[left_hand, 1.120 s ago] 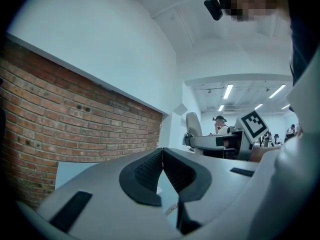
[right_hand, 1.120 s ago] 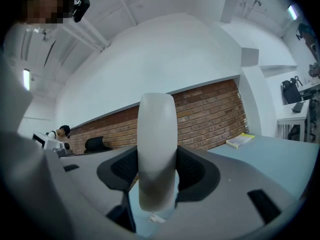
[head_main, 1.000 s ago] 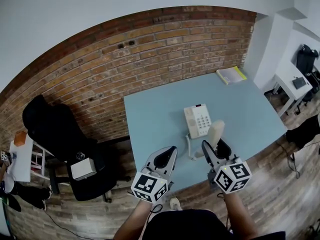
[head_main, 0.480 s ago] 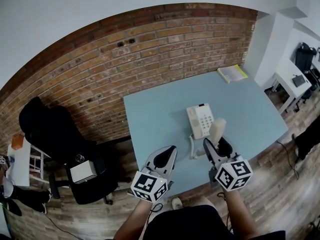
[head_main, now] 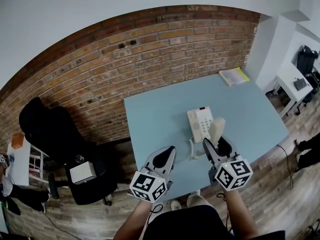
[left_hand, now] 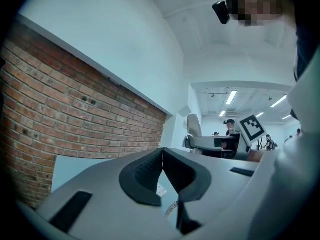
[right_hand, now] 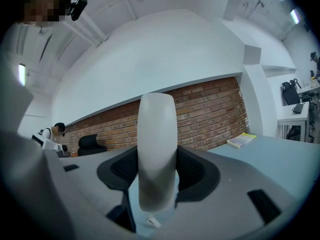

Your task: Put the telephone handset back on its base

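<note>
Right gripper view has the cream telephone handset [right_hand: 156, 149] standing upright, clamped between the jaws of my right gripper [right_hand: 157, 176]; it hangs just right of its base [head_main: 200, 124] on the blue bench [head_main: 155, 119]. My left gripper [left_hand: 163, 170] has its jaws pressed together, empty

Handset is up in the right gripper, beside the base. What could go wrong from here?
The right gripper holds the handset near its lower end, so it may pivot or slip when lowered. The cord loops beside the base and could snag or drag it; the left gripper, shut, isn't steadying it.
</note>
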A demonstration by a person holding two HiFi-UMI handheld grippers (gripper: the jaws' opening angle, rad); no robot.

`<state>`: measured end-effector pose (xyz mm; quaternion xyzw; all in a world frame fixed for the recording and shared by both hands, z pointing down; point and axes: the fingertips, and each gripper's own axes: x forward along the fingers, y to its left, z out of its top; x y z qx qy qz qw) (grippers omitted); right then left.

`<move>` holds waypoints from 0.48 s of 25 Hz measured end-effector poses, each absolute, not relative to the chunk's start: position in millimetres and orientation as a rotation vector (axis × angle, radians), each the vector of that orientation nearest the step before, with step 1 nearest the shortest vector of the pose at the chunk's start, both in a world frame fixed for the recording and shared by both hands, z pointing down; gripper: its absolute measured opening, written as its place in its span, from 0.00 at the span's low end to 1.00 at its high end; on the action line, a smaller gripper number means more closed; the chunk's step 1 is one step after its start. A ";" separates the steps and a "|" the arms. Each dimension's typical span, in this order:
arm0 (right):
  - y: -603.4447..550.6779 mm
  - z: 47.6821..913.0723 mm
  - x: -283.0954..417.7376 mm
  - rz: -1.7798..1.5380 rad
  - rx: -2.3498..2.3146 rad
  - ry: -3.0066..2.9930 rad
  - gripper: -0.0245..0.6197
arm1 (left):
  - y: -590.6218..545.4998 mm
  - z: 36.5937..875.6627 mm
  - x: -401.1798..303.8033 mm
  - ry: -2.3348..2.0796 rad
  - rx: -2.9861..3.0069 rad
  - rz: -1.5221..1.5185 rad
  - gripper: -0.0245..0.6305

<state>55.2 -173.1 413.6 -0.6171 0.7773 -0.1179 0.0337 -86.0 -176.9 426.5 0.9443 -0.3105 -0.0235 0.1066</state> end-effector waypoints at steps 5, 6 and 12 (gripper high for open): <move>-186.4 414.2 65.6 -0.373 -1.878 2.403 0.39 | -185.6 425.5 -75.7 -0.934 2.775 -0.057 0.05; -189.3 415.5 68.1 -0.379 -1.874 2.406 0.38 | -187.5 426.0 -73.7 -0.935 2.767 -0.060 0.05; -209.5 425.0 80.9 -0.402 -1.853 2.443 0.39 | -200.3 423.7 -58.3 -0.959 2.757 -0.063 0.05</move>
